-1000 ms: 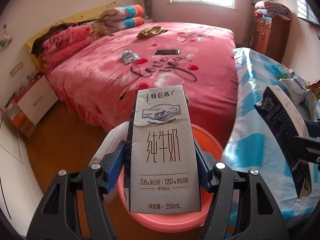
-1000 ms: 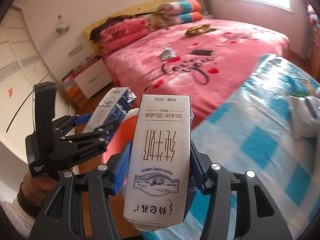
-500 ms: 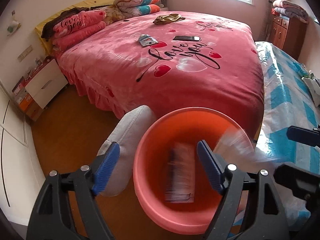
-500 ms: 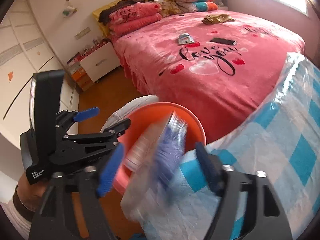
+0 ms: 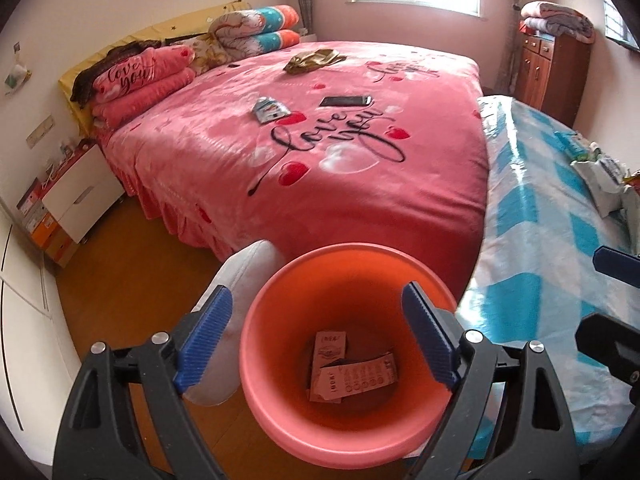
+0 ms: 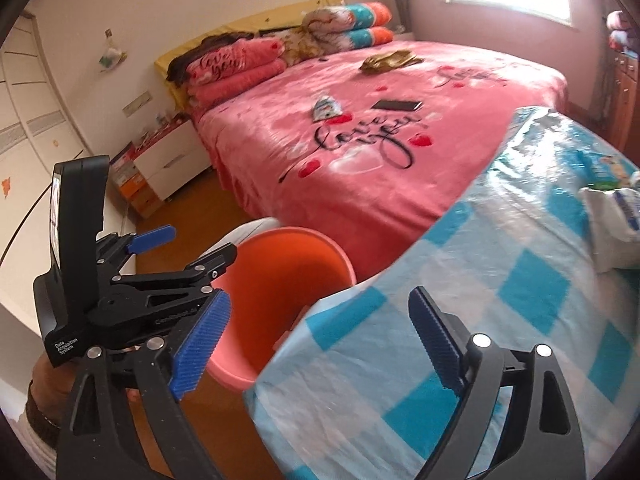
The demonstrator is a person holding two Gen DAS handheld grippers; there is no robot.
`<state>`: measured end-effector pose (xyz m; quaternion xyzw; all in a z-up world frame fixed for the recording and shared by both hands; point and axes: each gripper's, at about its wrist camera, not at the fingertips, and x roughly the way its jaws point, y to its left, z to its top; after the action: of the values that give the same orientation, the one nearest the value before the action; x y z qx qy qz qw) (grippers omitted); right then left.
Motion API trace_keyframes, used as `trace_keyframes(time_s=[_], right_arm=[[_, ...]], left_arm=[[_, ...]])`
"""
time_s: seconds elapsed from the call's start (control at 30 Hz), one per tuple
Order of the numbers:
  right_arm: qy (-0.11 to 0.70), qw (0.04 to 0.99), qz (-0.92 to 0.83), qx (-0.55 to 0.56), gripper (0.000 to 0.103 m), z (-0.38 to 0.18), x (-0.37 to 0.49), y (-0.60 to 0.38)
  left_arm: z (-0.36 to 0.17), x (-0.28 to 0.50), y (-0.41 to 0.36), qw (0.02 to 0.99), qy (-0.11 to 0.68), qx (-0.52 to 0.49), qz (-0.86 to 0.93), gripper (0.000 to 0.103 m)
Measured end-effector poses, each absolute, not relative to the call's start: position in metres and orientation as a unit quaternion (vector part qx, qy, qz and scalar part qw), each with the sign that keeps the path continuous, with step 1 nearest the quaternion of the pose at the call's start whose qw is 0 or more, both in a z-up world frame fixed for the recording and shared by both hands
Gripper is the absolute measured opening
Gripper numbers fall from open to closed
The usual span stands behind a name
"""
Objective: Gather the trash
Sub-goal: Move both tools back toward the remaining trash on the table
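A second ago each gripper clamped a milk carton above the orange bin [image 5: 276,316]. Now both are let go: the left gripper [image 5: 316,340] has just been opening its jaws and nothing is between them, and the right gripper [image 6: 316,340] has likewise been spreading, empty over the corner of the blue checked cloth [image 6: 500,280]. The two milk cartons [image 5: 348,368], caught as falling blurs half a second back, lie at the bottom of the bin, one across the other. With the cartons gone from in front of the lenses, the bin's inside and the pink bed [image 5: 340,168] behind it show plainly.
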<state>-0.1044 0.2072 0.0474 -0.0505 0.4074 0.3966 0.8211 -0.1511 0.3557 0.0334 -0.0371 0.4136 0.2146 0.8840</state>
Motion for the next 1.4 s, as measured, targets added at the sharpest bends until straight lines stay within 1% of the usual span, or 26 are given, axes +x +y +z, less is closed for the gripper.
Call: trace_keyframes(time_s=[0.9,1.17,1.4], right_arm=[[0.376,0.872,0.312,0.019,0.094,0.077,-0.116,0.106],[0.368,0.881,0.293,0.049,0.094,0.078,-0.113,0.074],[0.363,0.890,0.262,0.082,0.094,0.067,-0.102,0.033]], left_arm=[[0.075,-0.145,0.270,0.914,0.381,0.022,0.134,0.091],[0.081,-0.141,0.244,0.916,0.381,0.044,0.115,0.091],[0.082,-0.129,0.222,0.916,0.389,0.047,0.087,0.091]])
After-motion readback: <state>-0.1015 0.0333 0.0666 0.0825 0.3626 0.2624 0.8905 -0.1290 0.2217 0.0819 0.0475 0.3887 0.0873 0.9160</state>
